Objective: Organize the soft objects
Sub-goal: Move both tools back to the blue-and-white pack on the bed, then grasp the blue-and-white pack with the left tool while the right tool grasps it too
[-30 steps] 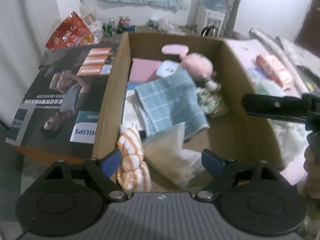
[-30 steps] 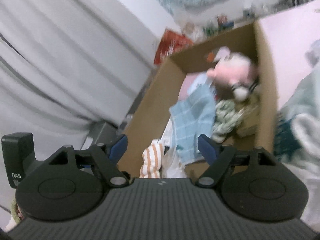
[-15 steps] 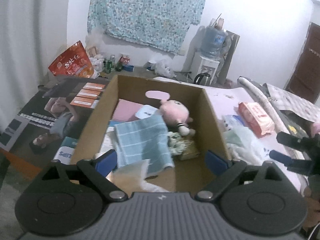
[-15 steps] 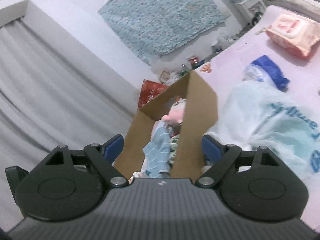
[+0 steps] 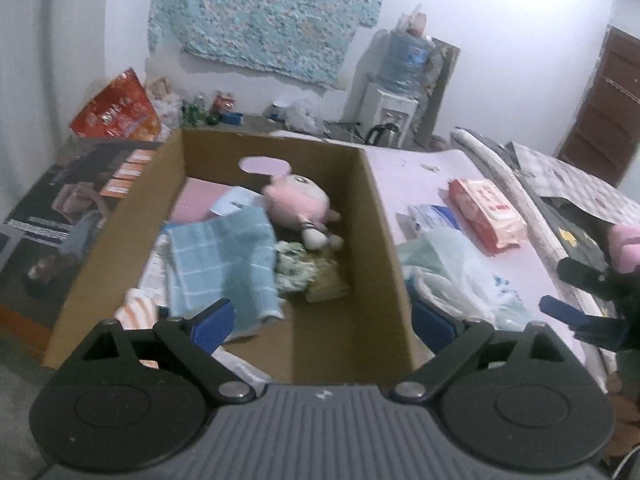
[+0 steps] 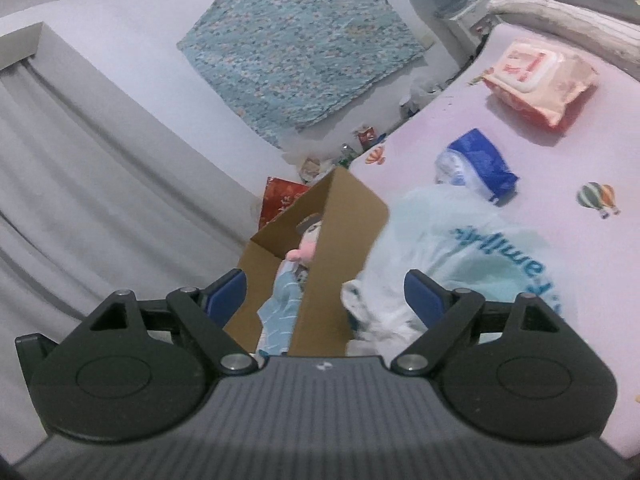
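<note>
A white-walled room, a blue floral cloth pinned up at the back, and a pale pink printed sheet spread over the surface where the work happens. The brown cardboard box stands at the sheet's left edge and already holds a pink plush doll near its far end, a blue checked towel along its middle and an orange striped cloth at its near left corner. The left gripper hangs over the box's near end, jaws released and having just spread wider, nothing between them. The right gripper has just been widening too, empty as well, straddling the box's right wall. Loose things wait on the sheet: a crumpled pale green plastic bag just beside that wall, a blue and white tissue packet past it, a pink wet-wipe pack toward the far edge. The bag looks like the next pick, I'd say; it lies under the right-hand pad, so shift right, bunch the film, and clamp a thick fold rather than a single slippery layer.
</note>
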The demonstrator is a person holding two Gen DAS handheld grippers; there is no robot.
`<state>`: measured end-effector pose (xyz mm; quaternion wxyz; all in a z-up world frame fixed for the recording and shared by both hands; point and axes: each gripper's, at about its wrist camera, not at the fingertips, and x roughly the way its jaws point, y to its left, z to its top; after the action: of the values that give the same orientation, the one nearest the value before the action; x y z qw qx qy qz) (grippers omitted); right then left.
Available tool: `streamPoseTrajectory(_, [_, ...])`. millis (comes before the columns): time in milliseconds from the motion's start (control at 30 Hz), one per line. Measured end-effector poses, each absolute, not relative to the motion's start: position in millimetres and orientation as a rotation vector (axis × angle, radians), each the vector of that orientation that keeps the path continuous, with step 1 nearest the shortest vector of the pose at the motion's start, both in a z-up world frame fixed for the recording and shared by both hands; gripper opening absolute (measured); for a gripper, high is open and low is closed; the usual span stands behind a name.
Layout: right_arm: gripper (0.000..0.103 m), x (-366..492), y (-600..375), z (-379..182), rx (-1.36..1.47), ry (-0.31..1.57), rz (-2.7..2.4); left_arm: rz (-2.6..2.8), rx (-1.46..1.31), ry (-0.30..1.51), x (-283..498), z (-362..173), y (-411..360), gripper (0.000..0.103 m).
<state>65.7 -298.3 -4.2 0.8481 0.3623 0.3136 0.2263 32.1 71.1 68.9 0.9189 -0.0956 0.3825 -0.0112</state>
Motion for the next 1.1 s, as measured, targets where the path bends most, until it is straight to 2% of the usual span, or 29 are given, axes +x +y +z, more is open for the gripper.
streamPoseTrajectory(233, [0.087,72.0,-331.6,-14.4,0.799,0.637,0.443,-0.129,-0.122,0.799,59.2,84.9,28.5,0.096])
streamPoseTrajectory(433, [0.087,99.9,-366.6,-6.6,0.767,0.588,0.423,-0.289,-0.160,0.928,123.5,102.0,-10.0,0.096])
streamPoseTrajectory(700, [0.087,190.7,-387.0,-36.7,0.707,0.741,0.395,-0.260,-0.107,1.036,228.9,84.3,-71.6,0.095])
streamPoseTrajectory(800, [0.086,225.6,-381.5,-58.1,0.684,0.811,0.388,-0.226,-0.147,1.105,270.7,60.6,-85.1,0.091])
streamPoseTrajectory(1033, [0.069,272.3,-369.3,-95.0,0.653,0.895,0.415,-0.144,-0.235,1.241,336.4,9.1,-100.9,0.074])
streamPoseTrajectory(1100, [0.067,280.3,-367.3,-100.7,0.653,0.907,0.420,-0.124,-0.259,1.263,348.8,-3.3,-100.9,0.073])
